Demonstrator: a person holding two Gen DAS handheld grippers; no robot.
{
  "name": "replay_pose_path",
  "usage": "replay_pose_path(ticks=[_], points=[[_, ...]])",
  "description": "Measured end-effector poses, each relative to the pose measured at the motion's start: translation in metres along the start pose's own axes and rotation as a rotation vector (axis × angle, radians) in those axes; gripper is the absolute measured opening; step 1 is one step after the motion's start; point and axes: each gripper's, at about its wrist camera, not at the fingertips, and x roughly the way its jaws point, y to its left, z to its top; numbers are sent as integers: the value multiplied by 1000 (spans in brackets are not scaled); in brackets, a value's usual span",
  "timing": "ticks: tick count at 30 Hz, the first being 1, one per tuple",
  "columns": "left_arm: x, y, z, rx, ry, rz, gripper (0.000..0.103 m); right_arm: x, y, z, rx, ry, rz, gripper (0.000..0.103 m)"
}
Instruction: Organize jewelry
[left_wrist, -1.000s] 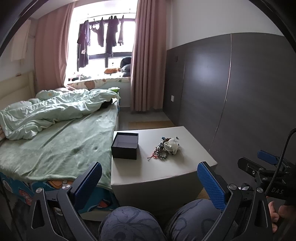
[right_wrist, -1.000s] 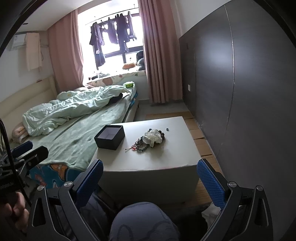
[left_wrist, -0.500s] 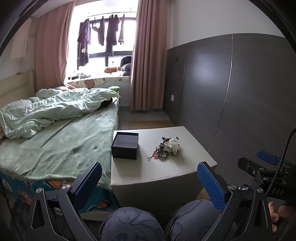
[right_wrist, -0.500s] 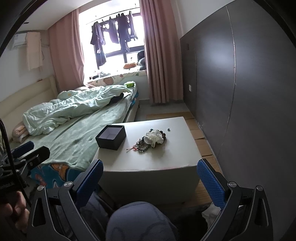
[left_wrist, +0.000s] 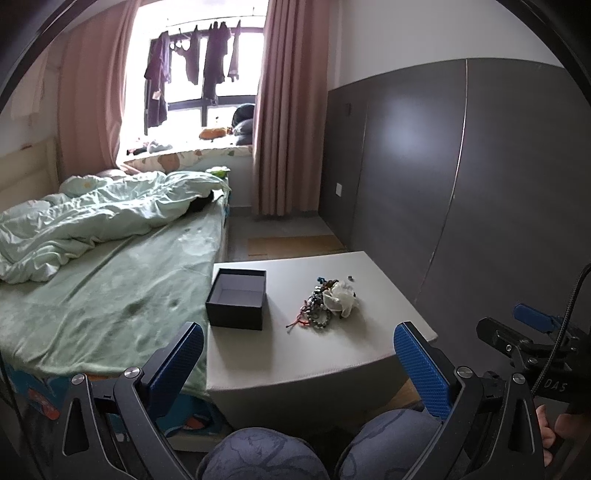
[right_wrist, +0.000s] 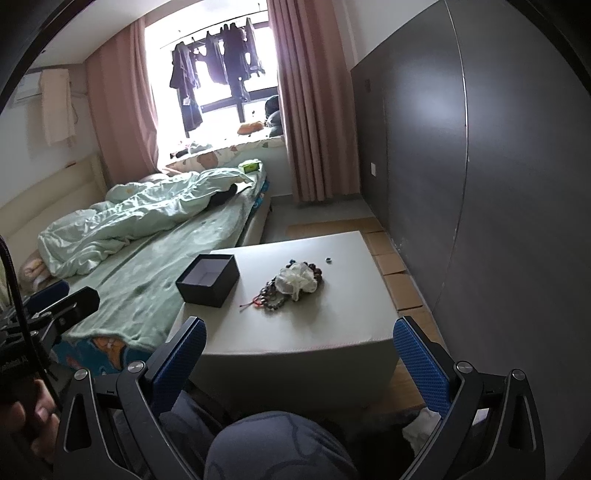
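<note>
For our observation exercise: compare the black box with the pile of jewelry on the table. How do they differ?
The black box is one rigid, dark, square-cornered thing; the jewelry pile is a loose tangle of beads, red cord and a pale fabric piece. The box stands open and looks empty, nearer the bed; the pile lies on its far side. Both rest on the white table, untouched.

Our left hand-held gripper (left_wrist: 298, 363) has black angular arms with silver screws (left_wrist: 133, 372) and blue, finely ribbed finger pads (left_wrist: 176, 360). Our right hand-held gripper (right_wrist: 299, 363) is built the same; seen from the left one, it carries a black braided cable (left_wrist: 565, 317) and white lettering "DAS". Our knees (left_wrist: 258, 456) wear grey-blue patterned trousers.
</note>
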Motion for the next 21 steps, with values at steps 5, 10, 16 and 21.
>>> replay_pose_path(ticks=[5,10,16,21], points=[[26,-2,8,13,27,-10,103,21,-14,12,26,24,-17,102],[50,-4,16,21,46,-17,103,43,-24,22,43,40,-24,102],[88,-2,24,25,92,-31,103,76,-34,34,56,65,-21,102],[124,5,27,21,139,-39,103,109,-46,39,95,101,-5,102]])
